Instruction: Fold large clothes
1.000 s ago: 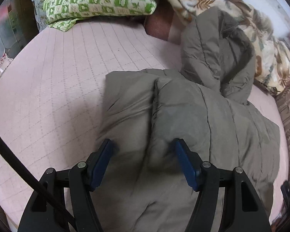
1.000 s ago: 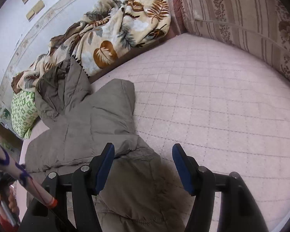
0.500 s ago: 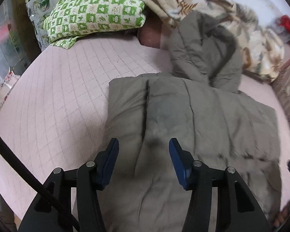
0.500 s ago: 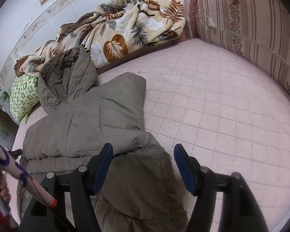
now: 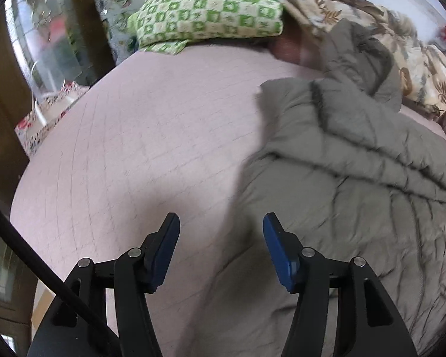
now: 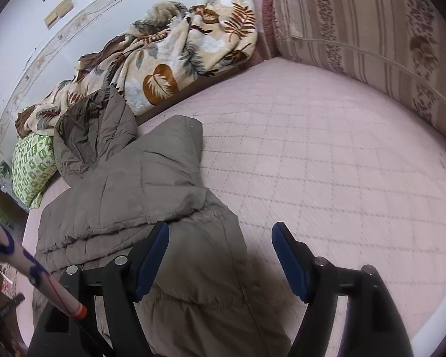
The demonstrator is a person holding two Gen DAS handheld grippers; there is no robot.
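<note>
Bare pink mattress (image 5: 151, 136) beside jacket's (image 5: 356, 196) left edge

One grey padded jacket (image 6: 139, 196), one green checked pillow (image 5: 205, 15), one leaf-print blanket (image 6: 169, 59), two claws.

Soft, even indoor daylight; heavy fisheye bending with dark corners.
The left wrist view is motion-smeared across the jacket (image 5: 356, 178); the right wrist view is sharper, with gentle shadows under the gripper fingers (image 6: 151, 255).
</note>
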